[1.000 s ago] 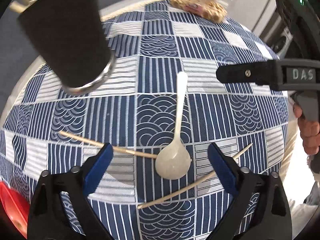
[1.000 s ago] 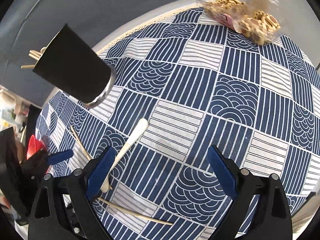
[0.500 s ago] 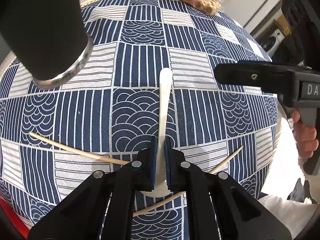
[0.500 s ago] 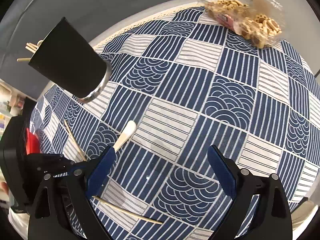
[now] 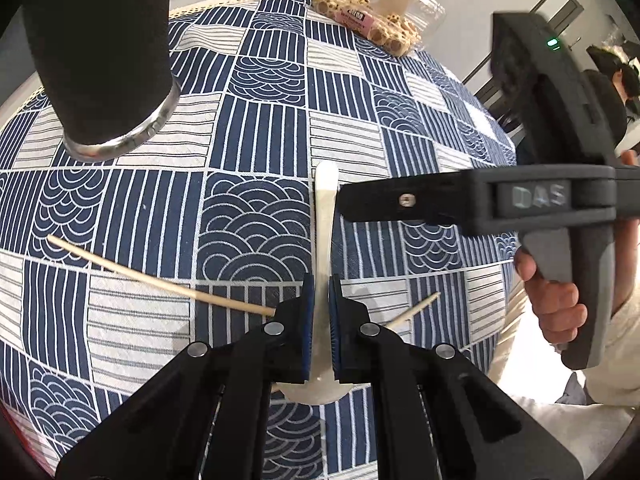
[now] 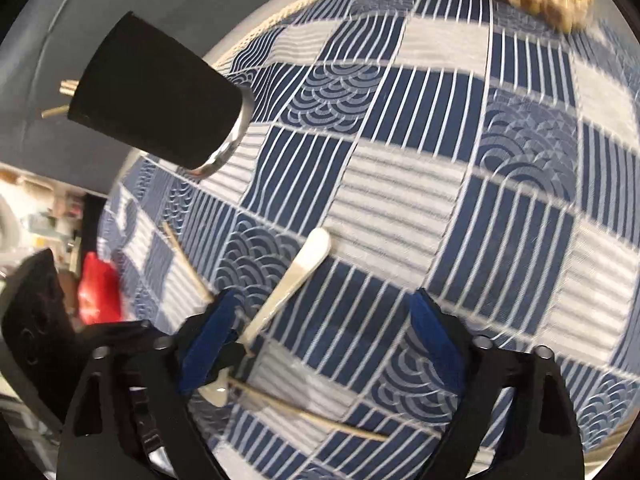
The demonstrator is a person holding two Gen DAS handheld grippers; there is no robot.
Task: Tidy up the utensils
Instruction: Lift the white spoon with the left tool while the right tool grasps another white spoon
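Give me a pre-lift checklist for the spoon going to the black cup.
1. Left gripper shut on the spoon near its bowl: ok.
2. Right gripper has just been closing, nothing pinched; one finger hangs beside the spoon handle: not ok.
3. Two chopsticks lie close by the spoon bowl; touching: cannot tell.
4. Black cup upright, already holding sticks: ok.
5. Room left in the cup: cannot tell.

The black cup (image 5: 100,56) and right gripper (image 5: 352,208) flank open tablecloth (image 5: 256,128) ahead.

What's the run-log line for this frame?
left gripper: shut on spoon | right gripper: open, closing, holds nothing | chopsticks: on cloth
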